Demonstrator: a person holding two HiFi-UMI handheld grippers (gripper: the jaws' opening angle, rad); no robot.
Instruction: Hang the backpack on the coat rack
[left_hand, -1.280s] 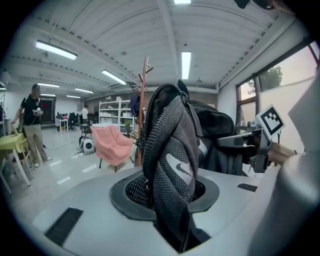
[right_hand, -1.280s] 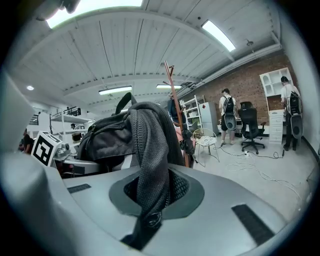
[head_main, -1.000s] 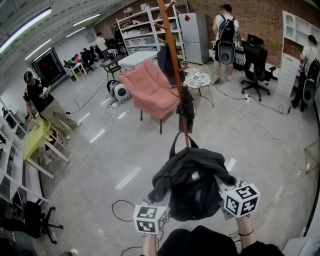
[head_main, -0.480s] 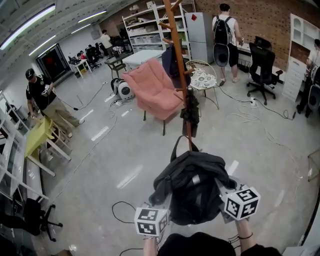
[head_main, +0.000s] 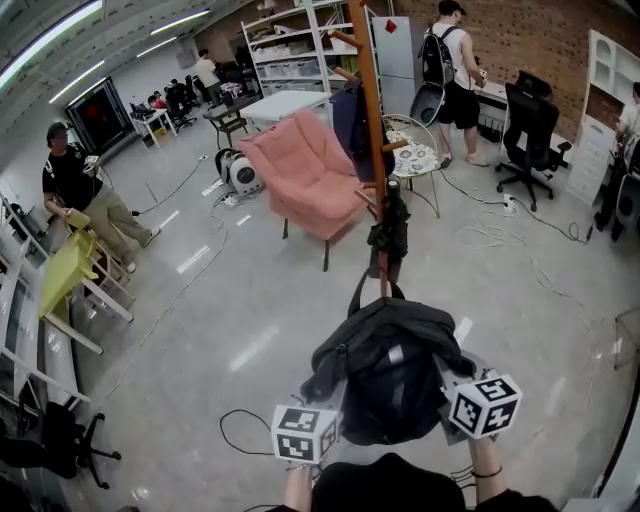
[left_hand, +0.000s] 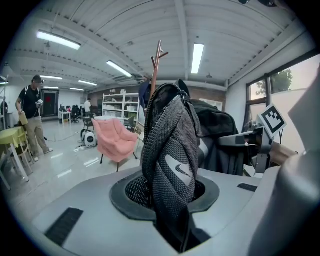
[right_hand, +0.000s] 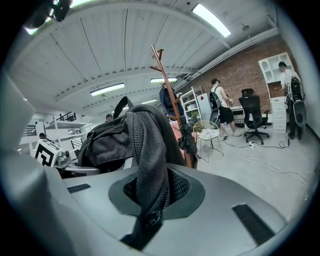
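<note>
The black backpack (head_main: 385, 370) hangs between my two grippers, its top loop (head_main: 372, 290) pointing toward the wooden coat rack (head_main: 372, 120) ahead. My left gripper (head_main: 328, 405) is shut on a mesh shoulder strap (left_hand: 170, 155) that fills the left gripper view, with its jaws (left_hand: 170, 200) closed around the strap. In the right gripper view my right gripper (right_hand: 150, 200) is shut on the other mesh strap (right_hand: 147, 155). From the head view the right gripper (head_main: 448, 388) sits at the bag's right side. The rack's pegs (right_hand: 159, 57) rise above the bag.
A dark jacket (head_main: 350, 115) and a black folded umbrella (head_main: 388, 235) hang on the rack. A pink armchair (head_main: 300, 175) and a white wire chair (head_main: 412, 155) stand beside it. Cables (head_main: 240, 425) lie on the floor near my feet. People stand at the left (head_main: 75, 200) and at the back (head_main: 450, 60).
Both grippers have carried the backpack forward together. The coat rack now stands closer and reaches lower in the head view.
</note>
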